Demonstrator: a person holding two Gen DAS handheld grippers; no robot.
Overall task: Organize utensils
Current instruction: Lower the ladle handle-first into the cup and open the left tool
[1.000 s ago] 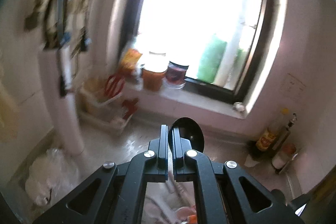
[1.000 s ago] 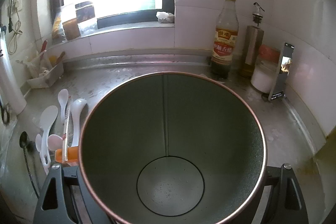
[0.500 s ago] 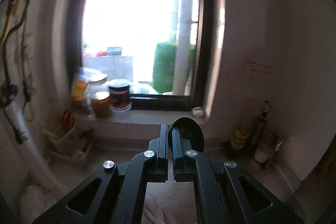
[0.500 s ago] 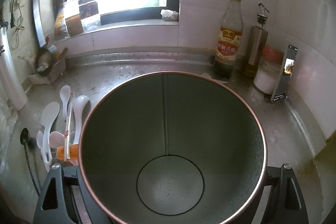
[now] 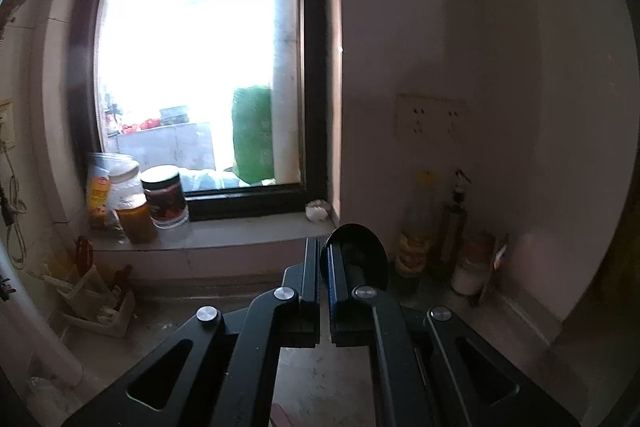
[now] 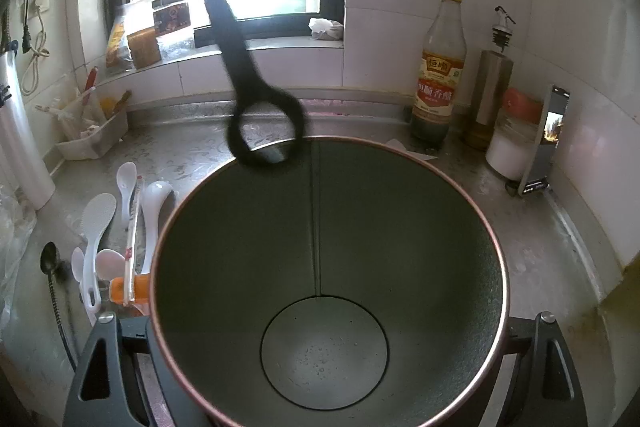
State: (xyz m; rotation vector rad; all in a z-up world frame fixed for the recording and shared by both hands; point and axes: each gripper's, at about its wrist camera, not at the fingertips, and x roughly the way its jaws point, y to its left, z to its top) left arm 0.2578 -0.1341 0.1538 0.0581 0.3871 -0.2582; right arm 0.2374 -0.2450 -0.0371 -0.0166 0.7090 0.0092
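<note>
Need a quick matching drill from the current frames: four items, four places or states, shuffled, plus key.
Items:
1. black spoon
2. metal bucket
3. vinegar bottle
4. white spoons

Places or states:
A. lying on the counter, left of the bucket
B. clamped in the left hand-held gripper
C. standing against the tiled wall
D. held between the right hand-held gripper's fingers, empty inside

Pairs: 1-B, 2-D, 3-C, 4-A

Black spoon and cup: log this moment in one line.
left gripper: shut on black spoon | spoon handle loop above cup rim | right gripper: shut on cup | cup empty | white spoons on counter
</note>
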